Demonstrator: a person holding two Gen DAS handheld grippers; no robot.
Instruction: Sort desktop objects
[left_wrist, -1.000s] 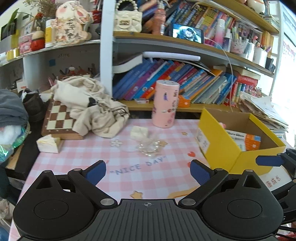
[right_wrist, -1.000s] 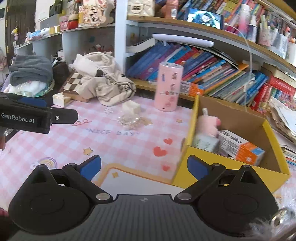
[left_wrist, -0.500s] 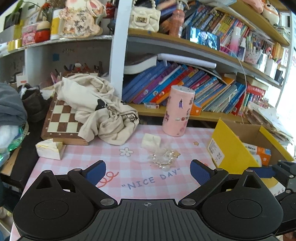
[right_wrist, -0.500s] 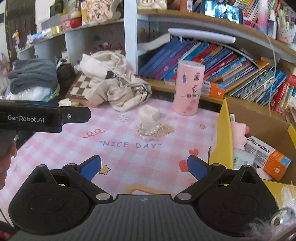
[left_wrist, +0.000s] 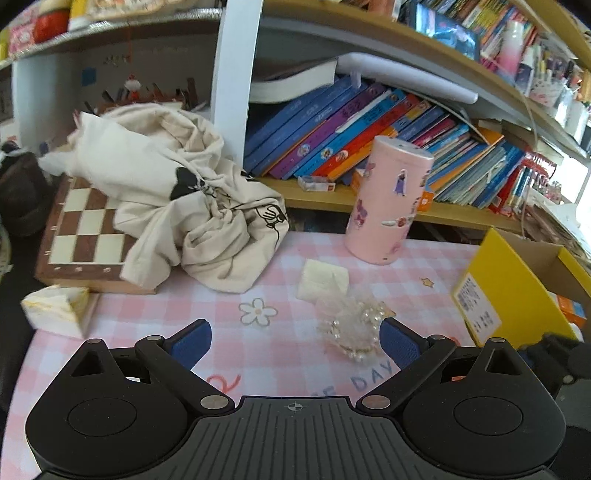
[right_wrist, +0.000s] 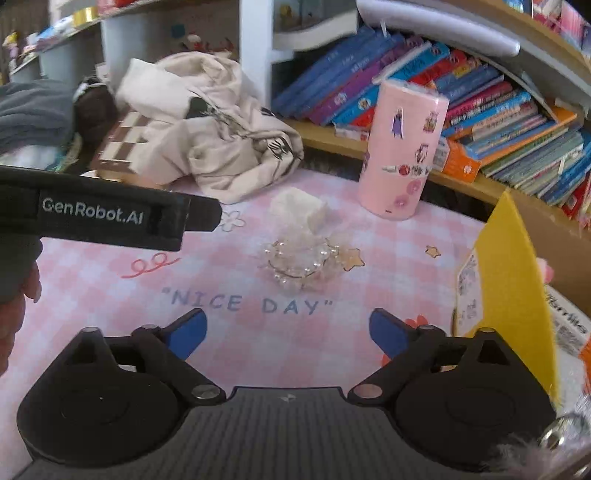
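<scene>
A pearl bracelet in a clear bag (left_wrist: 351, 328) (right_wrist: 301, 260) lies on the pink checked desk mat (left_wrist: 258, 332). A small white block (left_wrist: 323, 280) (right_wrist: 299, 206) sits just behind it. A yellow cardboard box (left_wrist: 517, 291) (right_wrist: 509, 273) stands at the right. My left gripper (left_wrist: 295, 341) is open and empty, its right fingertip beside the bracelet. My right gripper (right_wrist: 288, 330) is open and empty, a little short of the bracelet. The left gripper's body (right_wrist: 103, 210) shows at the left of the right wrist view.
A pink cylinder with stickers (left_wrist: 388, 206) (right_wrist: 400, 151) stands behind the block. A cream cloth bag (left_wrist: 184, 206) lies on a chessboard (left_wrist: 85, 232) at left. A tissue pack (left_wrist: 55, 310) sits at the mat's left edge. Bookshelves (left_wrist: 369, 129) run along the back.
Both grippers have moved forward and down towards the bracelet, which now looks larger and closer. The yellow box has slid towards the right edge of both views. Both stay open.
</scene>
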